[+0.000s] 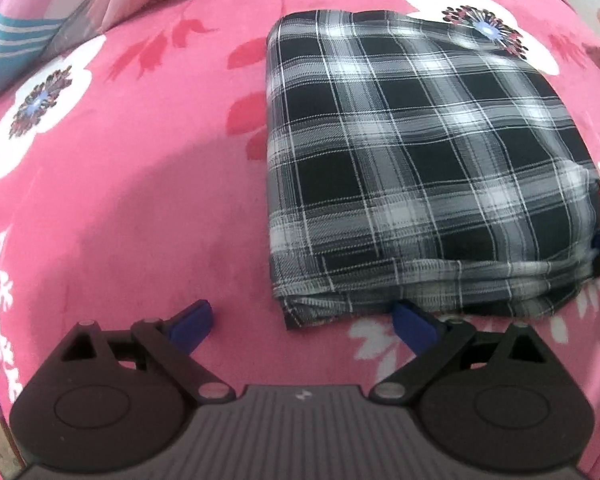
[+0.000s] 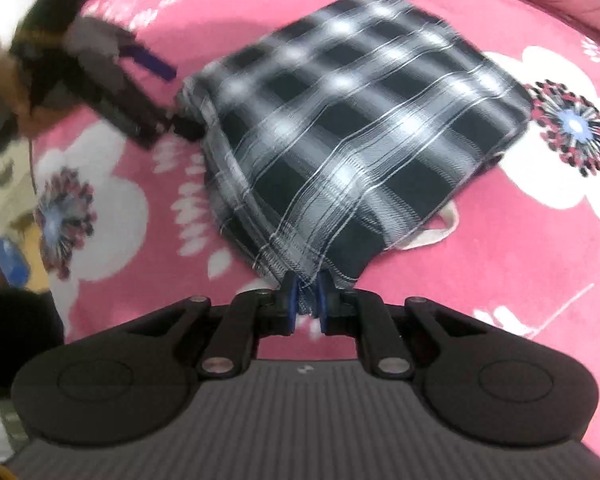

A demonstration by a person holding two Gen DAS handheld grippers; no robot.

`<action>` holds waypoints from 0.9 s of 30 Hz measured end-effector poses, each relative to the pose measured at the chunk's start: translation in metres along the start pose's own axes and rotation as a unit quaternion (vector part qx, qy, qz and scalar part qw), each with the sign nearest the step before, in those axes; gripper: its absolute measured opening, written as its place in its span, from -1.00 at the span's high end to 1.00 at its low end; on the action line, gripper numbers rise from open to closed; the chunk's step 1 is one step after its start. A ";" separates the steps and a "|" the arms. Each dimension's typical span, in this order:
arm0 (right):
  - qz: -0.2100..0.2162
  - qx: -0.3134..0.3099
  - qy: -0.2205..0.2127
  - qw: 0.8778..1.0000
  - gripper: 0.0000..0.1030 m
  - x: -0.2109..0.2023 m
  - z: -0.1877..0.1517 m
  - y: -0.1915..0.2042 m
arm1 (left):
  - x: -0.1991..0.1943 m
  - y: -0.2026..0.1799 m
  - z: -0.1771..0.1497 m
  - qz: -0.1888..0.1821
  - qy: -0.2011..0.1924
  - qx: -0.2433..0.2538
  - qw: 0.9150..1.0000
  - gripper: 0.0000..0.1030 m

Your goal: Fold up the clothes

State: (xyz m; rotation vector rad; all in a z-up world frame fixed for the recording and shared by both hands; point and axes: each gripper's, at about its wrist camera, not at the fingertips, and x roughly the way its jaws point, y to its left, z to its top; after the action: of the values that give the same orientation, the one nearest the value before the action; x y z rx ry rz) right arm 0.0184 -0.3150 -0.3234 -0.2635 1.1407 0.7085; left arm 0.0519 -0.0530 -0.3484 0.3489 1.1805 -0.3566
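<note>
On fuzzy pink blanket [image 1: 140, 200], right gripper [image 2: 306, 300] pinches folded plaid cloth [image 1: 420, 160]; left gripper [image 1: 304, 324] gapes.

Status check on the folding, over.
Left gripper open, holding nothing. Right gripper shut on plaid cloth corner. Cloth folded on pink blanket. Nothing in the way.

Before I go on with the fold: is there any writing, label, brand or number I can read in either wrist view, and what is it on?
No readable text in either view.
Left tool body: a small pale mark, no legible letters.
Right tool body: the same kind of mark, too small to read.
Plaid garment: pattern only, no tag showing; a white loop sticks out from under it, unmarked.
Pink floral blanket: flowers only, no words.
</note>
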 end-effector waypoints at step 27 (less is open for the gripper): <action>0.102 0.417 -0.092 0.898 0.48 0.013 -0.059 -0.074 | -0.006 -0.108 0.101 -0.077 -0.092 0.130 0.984 -0.90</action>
State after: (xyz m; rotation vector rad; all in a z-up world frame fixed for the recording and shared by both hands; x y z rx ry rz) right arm 0.0251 -0.3977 -0.3715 0.6482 1.1978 0.3570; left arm 0.0853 -0.1940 -0.3173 0.4420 0.9826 -0.6671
